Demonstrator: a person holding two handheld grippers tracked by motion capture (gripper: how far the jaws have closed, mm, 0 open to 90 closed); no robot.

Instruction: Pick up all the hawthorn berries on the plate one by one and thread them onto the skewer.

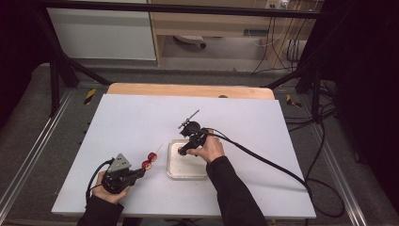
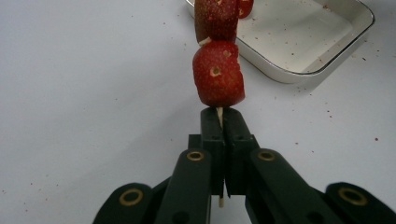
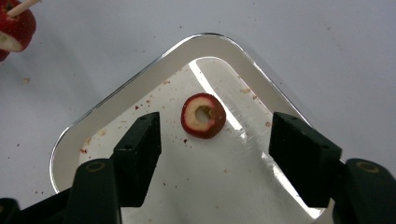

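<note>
A thin wooden skewer (image 2: 220,115) carries two red fruit pieces (image 2: 218,79), and my left gripper (image 2: 221,122) is shut on its lower end. In the high view that gripper (image 1: 139,172) sits at the table's front left, the skewer (image 1: 150,160) pointing toward a white tray (image 1: 186,175). My right gripper (image 1: 183,150) hovers over the tray's far left corner. Its jaws stand open on either side of a cored red fruit slice (image 3: 203,115) lying on the tray floor (image 3: 154,93), without touching it. The skewer's tip and top piece (image 3: 16,25) appear beyond the tray.
The white table top (image 1: 141,117) is speckled with red crumbs near the tray. A wooden strip (image 1: 188,89) runs along its far edge. The right gripper's black cable (image 1: 268,162) trails off to the right. A metal frame surrounds the table.
</note>
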